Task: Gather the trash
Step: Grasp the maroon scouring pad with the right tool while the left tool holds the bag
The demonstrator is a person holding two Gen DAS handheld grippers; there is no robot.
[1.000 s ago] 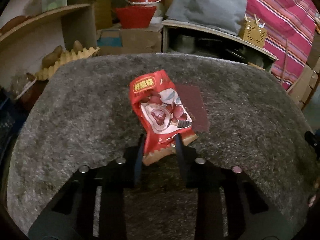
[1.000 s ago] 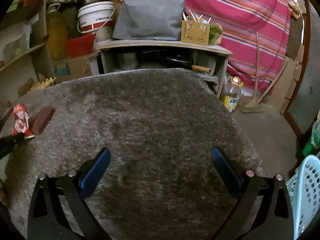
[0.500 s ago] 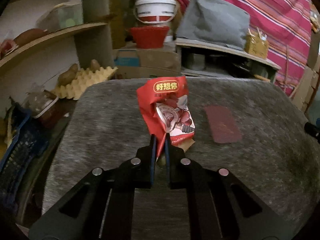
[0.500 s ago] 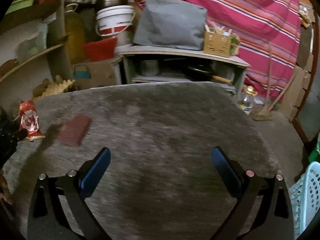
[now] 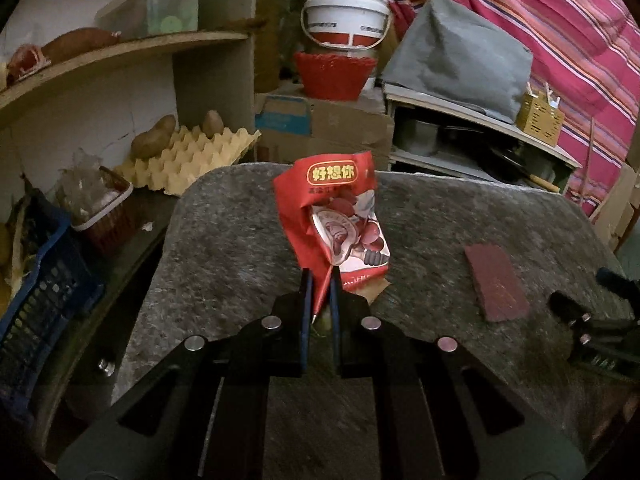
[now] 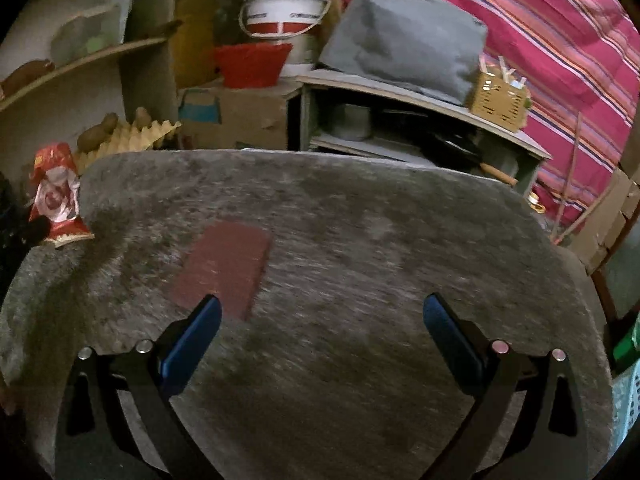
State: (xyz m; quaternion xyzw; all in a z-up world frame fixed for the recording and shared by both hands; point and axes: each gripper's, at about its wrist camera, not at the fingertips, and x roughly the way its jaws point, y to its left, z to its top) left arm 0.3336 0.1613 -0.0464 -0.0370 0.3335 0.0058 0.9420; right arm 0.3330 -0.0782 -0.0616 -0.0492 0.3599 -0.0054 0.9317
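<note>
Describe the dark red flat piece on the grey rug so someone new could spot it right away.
Look at the shaggy grey rug. Lying flat on it, just ahead of the open right gripper, is a dark red rectangular piece. Unlike the bright red snack wrapper, it is plain, dull and uncrumpled.

**Clutter around the grey rug**

A grey rug (image 5: 248, 248) fills the middle. At ten o'clock of it lies a yellow egg tray (image 5: 192, 156) with potatoes (image 5: 154, 140) on it. At twelve, a white bucket (image 5: 346, 18) stands above a red basket (image 5: 334, 76) on a carton (image 5: 324, 132). At one, a grey bag (image 5: 456, 56) tops a shelf (image 5: 480, 120). At nine sits a blue crate (image 5: 44, 292).
</note>
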